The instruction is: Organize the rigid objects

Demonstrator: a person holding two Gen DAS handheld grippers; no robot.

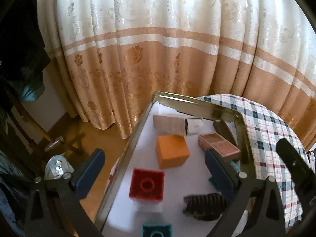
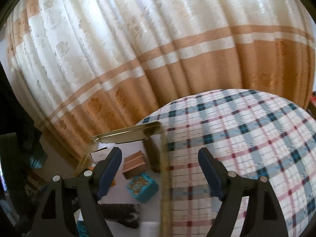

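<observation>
Both grippers hang above the tray with jaws spread wide, nothing held. Left gripper [image 1: 154, 169] sits over the tray's [image 1: 244, 136] left side; one finger is outside the left rim, over the floor [image 1: 94, 136], the other inside near the right rim. Right gripper [image 2: 160, 169] straddles the tray's [image 2: 126, 133] right rim, one finger over the tray, one over the plaid cloth [image 2: 246, 138].

Tray lies at the cloth's left edge, white-lined, metal-rimmed. Inside it:
- orange cube [image 1: 171, 151], about centre
- red brick [image 1: 147, 183], near left rim, closer than the cube
- teal brick [image 1: 157, 230], at near edge, cut off by frame
- brown box [image 1: 219, 144], right side near the rim, tilted
- beige block [image 1: 168, 124] by the far rim, with a white box [image 1: 194, 126] touching its right end
- dark ribbed piece [image 1: 205, 204], near right, blurred
- teal box [image 2: 142, 186], printed top, just nearer than the brown box [image 2: 135, 165]

Curtain [image 1: 158, 49] fills the background.
</observation>
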